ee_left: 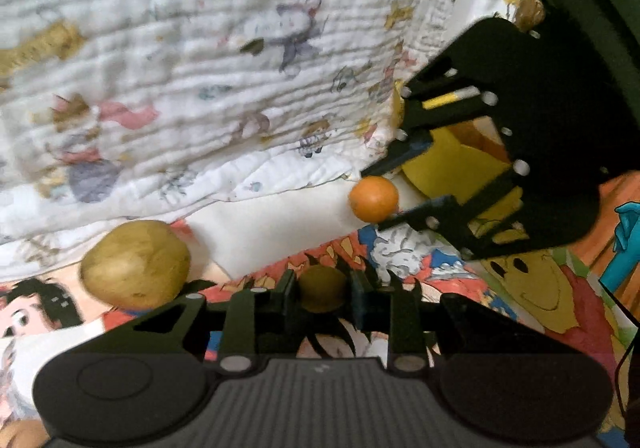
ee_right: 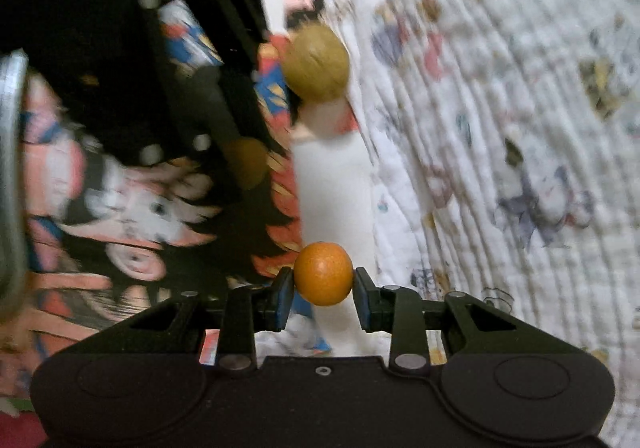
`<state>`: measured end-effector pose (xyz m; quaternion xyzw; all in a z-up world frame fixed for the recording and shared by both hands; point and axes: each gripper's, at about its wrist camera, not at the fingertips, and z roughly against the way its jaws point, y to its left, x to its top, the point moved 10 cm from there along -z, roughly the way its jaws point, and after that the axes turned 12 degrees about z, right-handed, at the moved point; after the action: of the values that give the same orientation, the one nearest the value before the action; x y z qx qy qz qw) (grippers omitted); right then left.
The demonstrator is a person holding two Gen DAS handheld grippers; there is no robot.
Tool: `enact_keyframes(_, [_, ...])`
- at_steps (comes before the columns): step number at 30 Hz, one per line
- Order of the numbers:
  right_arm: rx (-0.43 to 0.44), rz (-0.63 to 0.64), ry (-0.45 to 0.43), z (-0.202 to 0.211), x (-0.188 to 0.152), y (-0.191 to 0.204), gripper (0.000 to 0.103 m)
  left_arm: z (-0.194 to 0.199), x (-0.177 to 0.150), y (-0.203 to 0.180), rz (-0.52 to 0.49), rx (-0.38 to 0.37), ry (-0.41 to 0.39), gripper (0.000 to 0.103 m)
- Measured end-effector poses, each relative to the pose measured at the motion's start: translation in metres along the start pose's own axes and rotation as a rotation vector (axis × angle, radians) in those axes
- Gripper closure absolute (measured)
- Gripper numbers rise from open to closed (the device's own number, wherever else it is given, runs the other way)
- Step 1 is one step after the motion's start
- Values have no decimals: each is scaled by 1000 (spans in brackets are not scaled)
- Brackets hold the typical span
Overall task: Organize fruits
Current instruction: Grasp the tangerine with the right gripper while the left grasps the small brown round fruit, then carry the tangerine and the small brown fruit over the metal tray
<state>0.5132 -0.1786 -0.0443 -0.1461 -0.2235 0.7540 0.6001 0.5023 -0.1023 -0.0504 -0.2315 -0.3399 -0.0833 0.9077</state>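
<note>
R gripper [ee_right: 323, 288] jaws clamped on orange [ee_right: 323, 273]; L gripper [ee_left: 322, 298] jaws clamped on brown fruit [ee_left: 322, 287]; no legible writing.

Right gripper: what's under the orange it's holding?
Under the orange fruit, pinched by the right gripper, lie a white strip and cartoon-print sheet. The spot straight below is hidden by the fruit and gripper body.

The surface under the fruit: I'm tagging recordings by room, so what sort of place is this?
Probably a bed or play mat at home: a white quilted blanket printed with cartoons and a bright cartoon-print sheet, no table visible.
</note>
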Motion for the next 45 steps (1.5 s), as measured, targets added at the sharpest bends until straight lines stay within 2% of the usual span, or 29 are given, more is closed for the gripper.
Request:
enact_keyframes(11, [31,-39,-187,86,45,82,70,68,-41,-11,52,39,0,72])
enact_keyframes(17, [56,-40,-225,118,60,122,70,91,-66,-21,104,27,8,72])
enact_keyframes(23, [99,-43,-248,145,66,169,70,114,-92,-50,90,-24,0,72])
enact_keyframes(29, [132,-60,-251,159,60,215,70,131,-127,-87,13,-60,16,72])
enact_keyframes(35, [156,-73,-224,167,50,250,70,140,-162,-117,-114,-63,42,72])
enact_keyframes(45, [189,-62,-191,168,40,272,69,137,-206,-148,-323,-59,135,72])
